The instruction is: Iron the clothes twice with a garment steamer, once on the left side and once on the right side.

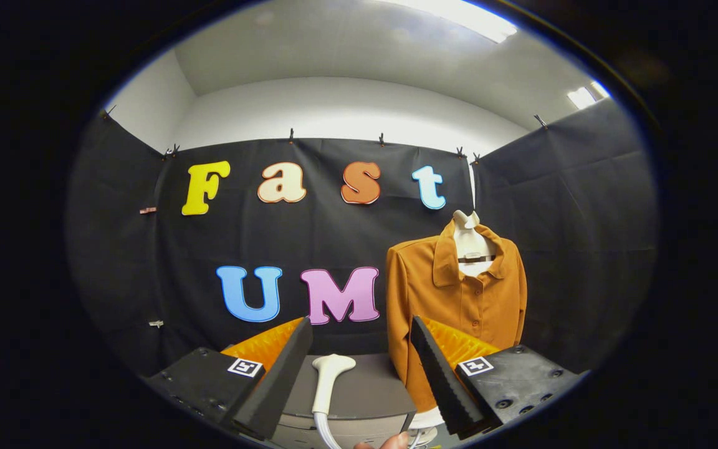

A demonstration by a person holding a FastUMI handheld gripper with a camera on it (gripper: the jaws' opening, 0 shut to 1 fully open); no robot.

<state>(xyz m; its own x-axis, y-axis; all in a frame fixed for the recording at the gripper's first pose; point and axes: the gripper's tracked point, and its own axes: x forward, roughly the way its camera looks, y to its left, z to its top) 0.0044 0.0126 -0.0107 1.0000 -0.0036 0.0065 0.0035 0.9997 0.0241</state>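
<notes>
The gripper (359, 368) has its jaws spread wide and empty, with the white plastic garment steamer head (329, 381) lying on the grey surface (368, 390) between them. The rust-orange buttoned shirt (452, 299) hangs on a mannequin at about one o'clock, beyond the jaws. Best to advance straight at twelve o'clock, centre the steamer's narrow neck, then close squarely.

A cloth-walled recording booth (558, 206) under office ceiling lights (459, 19).

A flat grey counter (365, 386) carries a white, curved-handled garment steamer (328, 380) (hose trailing off its near edge), lying between the spread gripper (362, 374) fingers.
</notes>
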